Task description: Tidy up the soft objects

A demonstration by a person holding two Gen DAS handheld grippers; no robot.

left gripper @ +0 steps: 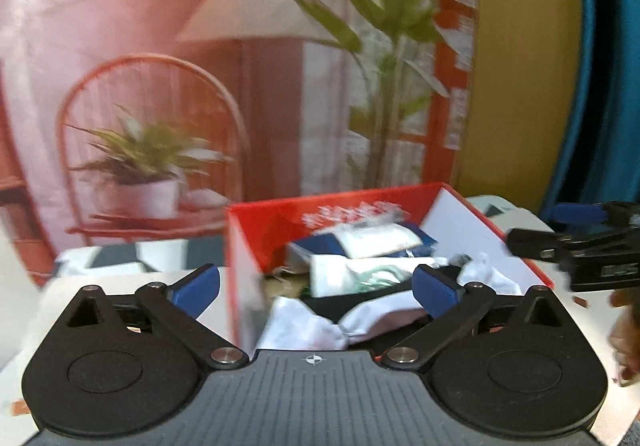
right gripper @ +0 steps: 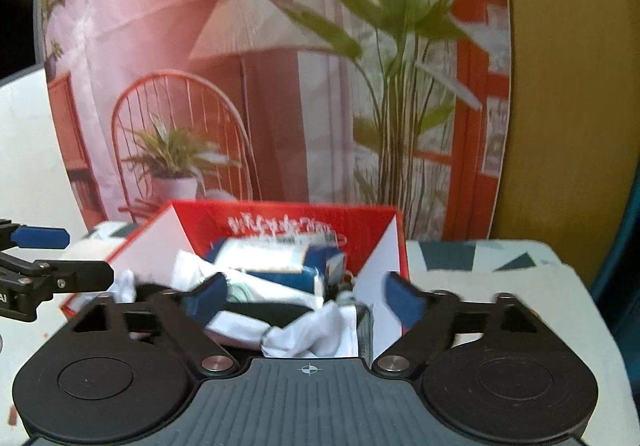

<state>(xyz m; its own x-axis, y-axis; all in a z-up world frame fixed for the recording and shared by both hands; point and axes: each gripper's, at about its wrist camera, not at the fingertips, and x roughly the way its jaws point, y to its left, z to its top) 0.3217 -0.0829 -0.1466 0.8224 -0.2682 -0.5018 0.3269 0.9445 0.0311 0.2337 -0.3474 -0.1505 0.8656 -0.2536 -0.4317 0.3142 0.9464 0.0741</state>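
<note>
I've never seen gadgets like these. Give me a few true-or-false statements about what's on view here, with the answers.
1. The red box holds several soft packets and cloths. True.
2. The left claw is clamped on a white cloth. False: its jaws stand wide open and grip nothing; the white cloth lies in the box below them.
3. The right claw is open. True.
4. The box is blue outside. False: it is red, with white inner flaps.
5. A blue-and-white packet lies in the box. True.
6. The backdrop shows a beach. False: it shows a lamp, a chair and plants.
</note>
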